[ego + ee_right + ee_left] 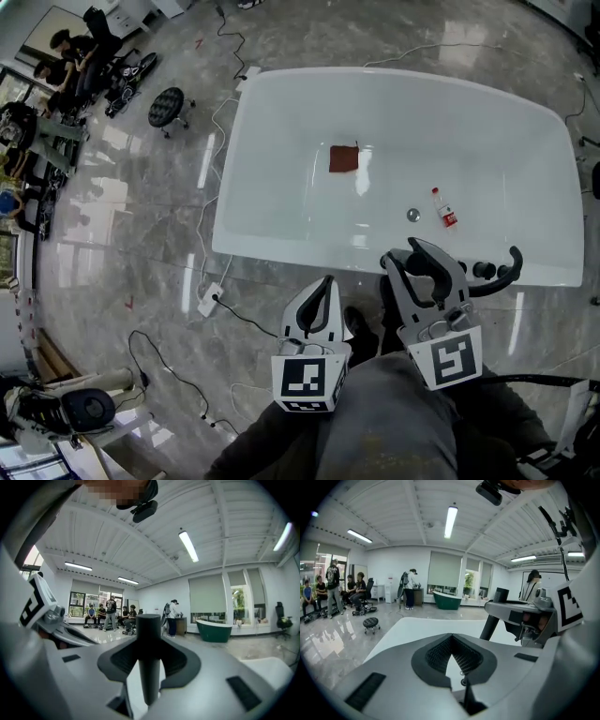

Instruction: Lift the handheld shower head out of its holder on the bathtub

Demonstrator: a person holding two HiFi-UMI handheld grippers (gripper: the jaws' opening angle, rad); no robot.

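Right gripper [149,651] grips the handheld shower head [149,626] by its upright handle; left gripper [451,638] is closed, empty. Lift vertically, clear of the bathtub [281,251], avoiding tugging

two handheld grippers are held out side by side in front of the person, seen from above. the left gripper [324,287] tilts forward and somewhat down, its jaws drawn together tip to tip with nothing between them. the right gripper [412,255], just beside it and reaching a little farther, sits close to level, its jaws clamped on the upright dark handle of the shower head [149,653]. the left cube [307,380] and right cube [452,356] face the wearer.
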